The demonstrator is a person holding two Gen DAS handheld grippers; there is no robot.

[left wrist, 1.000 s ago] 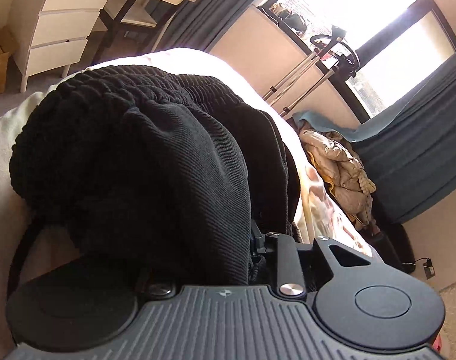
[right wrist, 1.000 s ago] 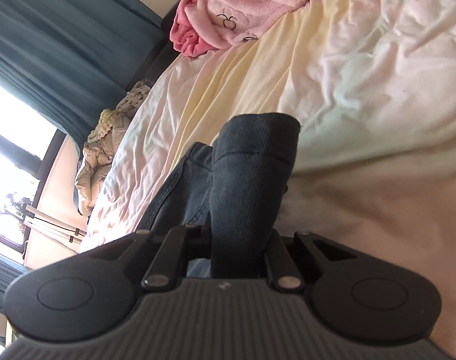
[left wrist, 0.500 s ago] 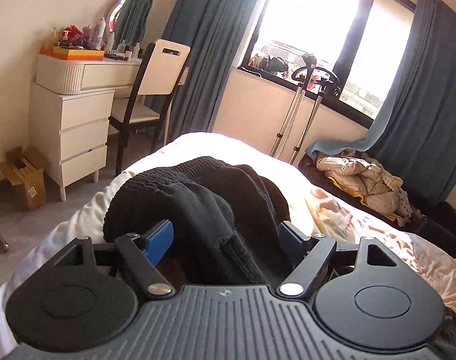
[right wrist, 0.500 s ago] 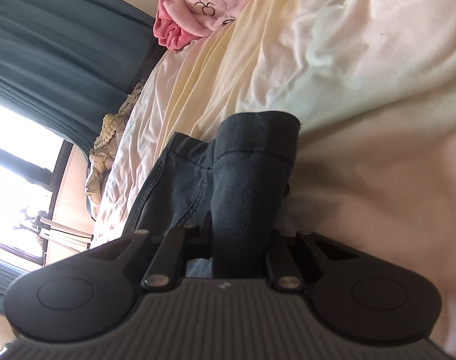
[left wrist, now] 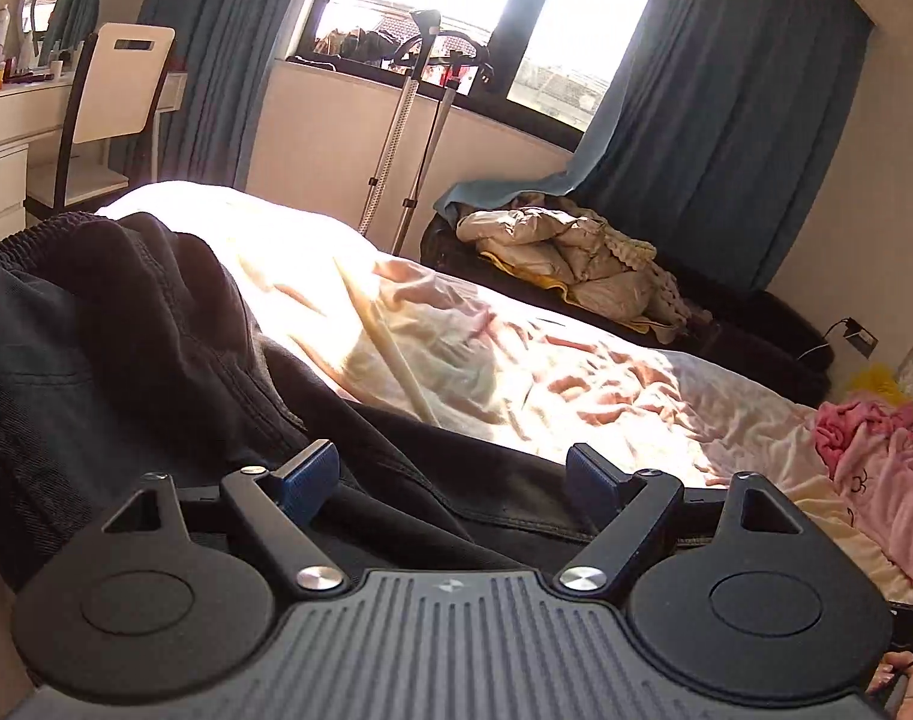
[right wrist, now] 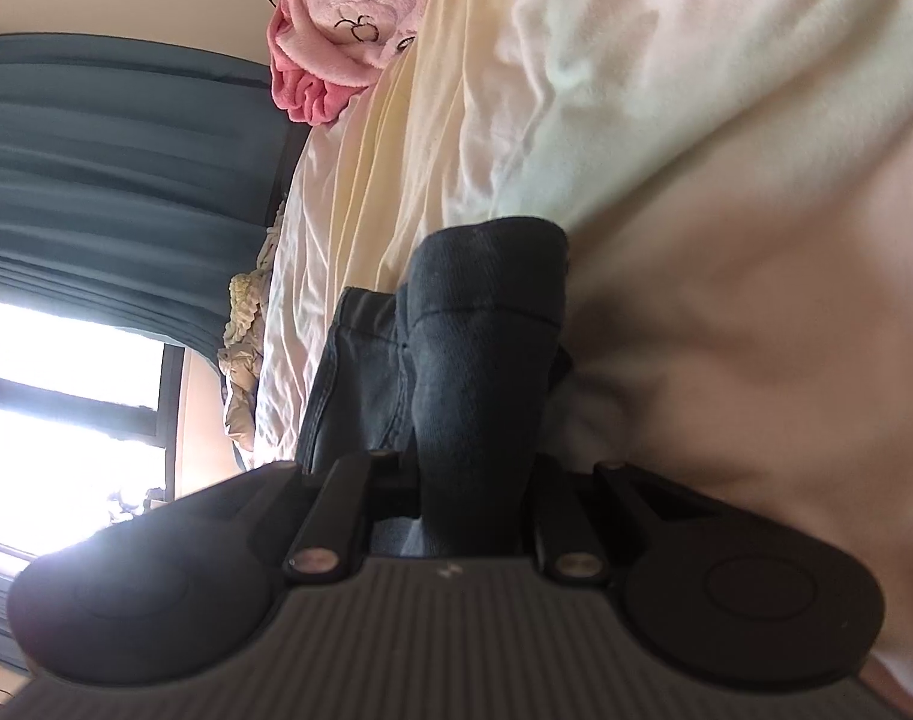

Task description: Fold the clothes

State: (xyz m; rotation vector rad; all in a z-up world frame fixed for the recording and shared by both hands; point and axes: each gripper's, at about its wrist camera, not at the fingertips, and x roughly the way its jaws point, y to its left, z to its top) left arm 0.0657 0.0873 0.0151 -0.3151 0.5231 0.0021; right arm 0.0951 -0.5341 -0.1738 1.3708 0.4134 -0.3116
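A: Left wrist view: the left tongs stand wide apart, their blue pads clear of the cloth. Their jaws have just been opening, and nothing is gripped, though black trousers lie heaped on the bed beneath and between them. The ribbed waistband sits at the far left. The tongs point slightly downward across the bed toward a window with blue curtains.

B: And the right wrist view?

A: The right tongs are clamped together on a dark trouser leg, whose hemmed end pokes forward past the jaws. This view is rolled onto its side, so the wrist looks turned, aiming down at the cream bedsheet. A pink fleece garment lies well apart near the bed's far end.

B: What would the fold call for here?

A: Likely the right tongs should keep the leg taut and lay it flat along the rest of the trousers. The free left tongs would do well to take a fresh hold on an edge of the cloth, not a bunched handful, so both layers line up without creases.
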